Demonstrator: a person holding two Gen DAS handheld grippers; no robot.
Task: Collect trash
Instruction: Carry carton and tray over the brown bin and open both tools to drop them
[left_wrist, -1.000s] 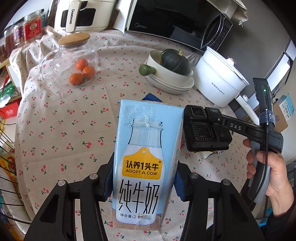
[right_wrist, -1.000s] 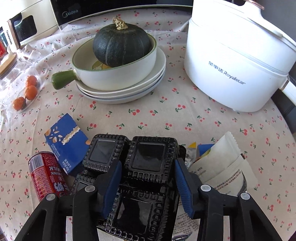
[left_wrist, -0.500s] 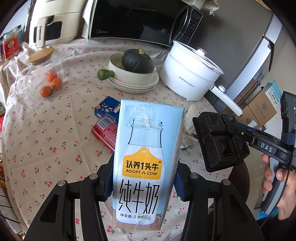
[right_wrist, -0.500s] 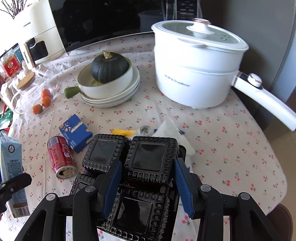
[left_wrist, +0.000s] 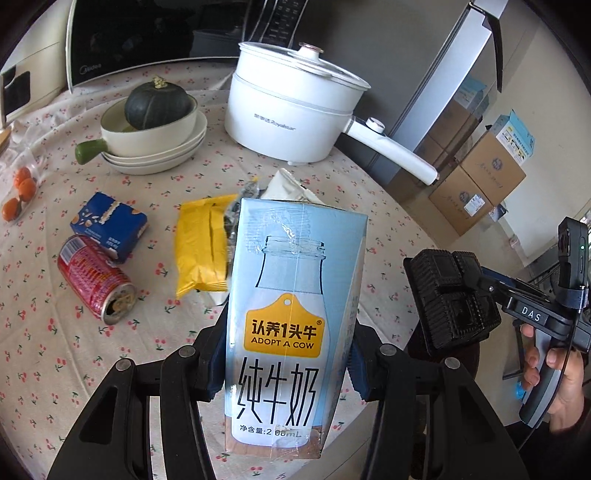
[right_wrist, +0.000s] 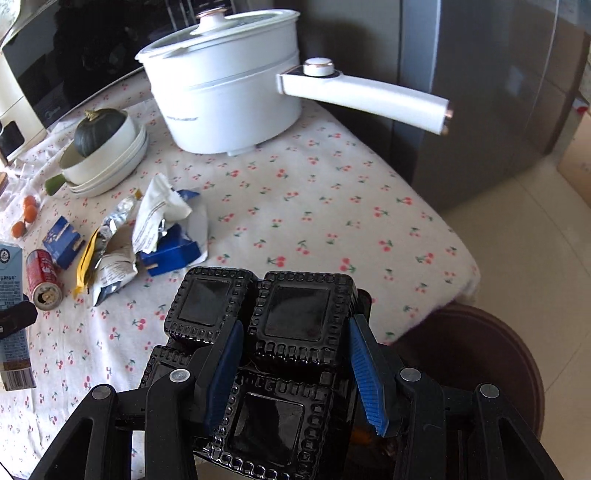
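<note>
Two handheld grippers each carry a piece of trash above a round counter (right_wrist: 332, 206) covered in a cherry-print cloth. The left gripper (left_wrist: 288, 365) clamps a pale blue milk carton (left_wrist: 291, 295) upright between its blue pads. The right gripper (right_wrist: 295, 373) clamps a black plastic tray (right_wrist: 266, 321) with square compartments; a hand (left_wrist: 554, 373) grips its handle. On the counter lie a red can (left_wrist: 94, 282) on its side, a blue box (left_wrist: 109, 223) just beside it, a yellow wrapper (left_wrist: 201, 247) and crumpled white wrappers (right_wrist: 162, 210). Behind these stand a white electric pot (right_wrist: 225, 92) and a dark green squash (left_wrist: 157, 101) in a cream bowl (left_wrist: 147, 134) on stacked plates.
</note>
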